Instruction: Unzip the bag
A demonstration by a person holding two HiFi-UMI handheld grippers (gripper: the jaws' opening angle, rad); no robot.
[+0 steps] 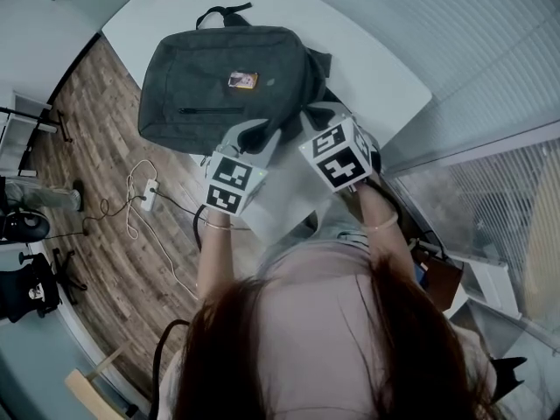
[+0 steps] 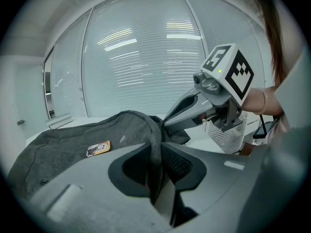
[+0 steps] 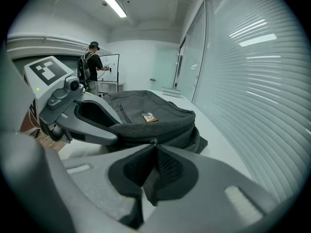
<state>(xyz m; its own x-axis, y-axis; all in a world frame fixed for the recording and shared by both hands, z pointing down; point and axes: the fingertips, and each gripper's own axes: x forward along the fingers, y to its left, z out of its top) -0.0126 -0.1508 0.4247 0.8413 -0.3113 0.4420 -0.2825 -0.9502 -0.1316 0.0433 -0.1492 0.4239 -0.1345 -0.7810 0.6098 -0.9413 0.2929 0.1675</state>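
Stands at a white table [image 1: 367, 51] with a grey bag [image 1: 219, 77] lying flat on it, handle at the far end. Front pocket and a small badge [image 1: 243, 80] facing up. Works at the bag's near right corner with both grippers, tips close together there.

Holds the left gripper [image 2: 155, 147] narrow, pads pressing from both sides on a fold of the bag's grey cloth. Fold standing up between the jaws, taken from the bag's near edge.

Holds the right gripper [image 3: 155, 143] almost together, pinching a dark pull tab [image 3: 151, 171] that hangs down between the pads. Small metal slider just at the jaw tips, against the bag's side seam. Cannot tell how far the zip is undone; the bag's top looks flat and its side together in both gripper views.

In the head view, both marker cubes side by side just near of the bag, wrists coming in from below, the left one lower.

Left of the table, wood floor [image 1: 96, 138] with a power strip [image 1: 149, 195] and a looping white cable [image 1: 136, 221]. Along the table's right side, white blinds [image 3: 252, 81]. Far back in the right gripper view, a second person [image 3: 92, 64], standing well apart with a pack on the back.
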